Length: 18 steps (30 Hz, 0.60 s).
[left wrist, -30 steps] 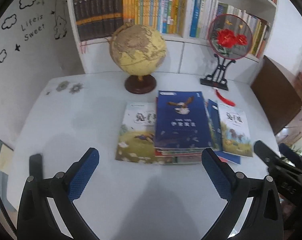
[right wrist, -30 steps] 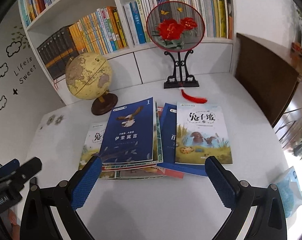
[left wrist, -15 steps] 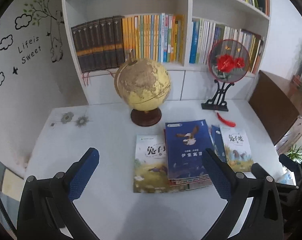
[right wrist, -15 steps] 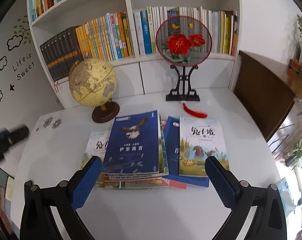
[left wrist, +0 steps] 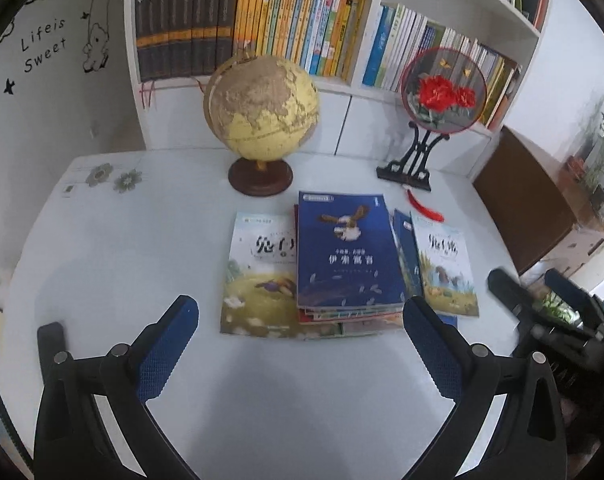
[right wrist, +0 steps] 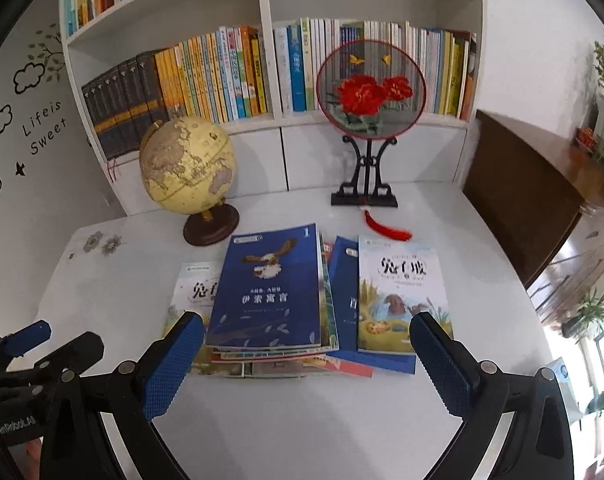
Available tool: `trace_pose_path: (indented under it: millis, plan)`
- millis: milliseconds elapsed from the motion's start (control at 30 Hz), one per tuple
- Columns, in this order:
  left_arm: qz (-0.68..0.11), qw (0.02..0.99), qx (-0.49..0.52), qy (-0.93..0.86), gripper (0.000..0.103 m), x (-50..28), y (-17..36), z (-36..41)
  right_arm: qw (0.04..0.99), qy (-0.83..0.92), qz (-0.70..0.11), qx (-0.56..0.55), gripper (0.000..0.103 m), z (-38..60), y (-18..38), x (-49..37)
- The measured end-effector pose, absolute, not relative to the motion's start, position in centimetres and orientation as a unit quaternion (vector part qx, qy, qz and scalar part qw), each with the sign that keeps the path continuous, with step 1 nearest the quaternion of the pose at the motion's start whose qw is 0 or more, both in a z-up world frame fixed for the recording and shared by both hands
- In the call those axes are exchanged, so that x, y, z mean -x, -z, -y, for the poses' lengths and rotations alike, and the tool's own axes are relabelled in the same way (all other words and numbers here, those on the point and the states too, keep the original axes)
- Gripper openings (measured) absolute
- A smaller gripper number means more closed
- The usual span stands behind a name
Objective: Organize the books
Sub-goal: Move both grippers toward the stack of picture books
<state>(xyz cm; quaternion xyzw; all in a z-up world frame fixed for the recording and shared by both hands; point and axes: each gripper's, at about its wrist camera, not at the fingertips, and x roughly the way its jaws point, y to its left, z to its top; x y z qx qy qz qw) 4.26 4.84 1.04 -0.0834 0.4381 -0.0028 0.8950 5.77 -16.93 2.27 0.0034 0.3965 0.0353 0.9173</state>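
A loose pile of thin books lies on the white table [left wrist: 102,264]. A dark blue book with an eagle [left wrist: 347,256] [right wrist: 268,292] tops the middle stack. A pale book with a meadow cover [left wrist: 258,276] [right wrist: 194,292] sticks out on its left. A pale book with a pond cover [left wrist: 445,268] [right wrist: 401,296] lies on the right, over a blue book [right wrist: 343,300]. My left gripper [left wrist: 302,316] is open and empty, just before the pile. My right gripper [right wrist: 305,332] is open and empty, also before the pile. Each gripper shows at the edge of the other's view.
A globe [left wrist: 262,120] [right wrist: 188,166] stands behind the pile on the left. A round fan with red flowers on a black stand [left wrist: 441,92] [right wrist: 369,92] stands behind on the right, with a red tassel [right wrist: 385,230]. A full bookshelf [right wrist: 222,76] rises behind. A brown cabinet [right wrist: 533,200] is on the right.
Both grippers have come forward and down toward the pile after drawing back half a second ago; the books look larger. Both stay open. The books have not moved.
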Motion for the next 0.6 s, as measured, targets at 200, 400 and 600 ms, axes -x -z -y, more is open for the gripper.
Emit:
trace_pose_path:
  millis: [200, 400, 600]
  plan:
    - [-0.420, 0.899, 0.124, -0.014, 0.102, -4.6, -2.4, -5.0, 0.911, -0.056, -0.409, -0.006, 0.103, 16.0, -1.9, -6.0]
    - [-0.376, 0.909, 0.167, -0.063, 0.102, -4.6, -4.9, -5.2, 0.902, -0.062, -0.425, -0.039, 0.103, 16.0, -0.8, -5.9]
    - [-0.383, 0.904, 0.180, -0.061, 0.102, -4.9, -5.1, -3.8, 0.904, -0.016, -0.427, -0.009, 0.103, 15.3, -0.4, -5.9]
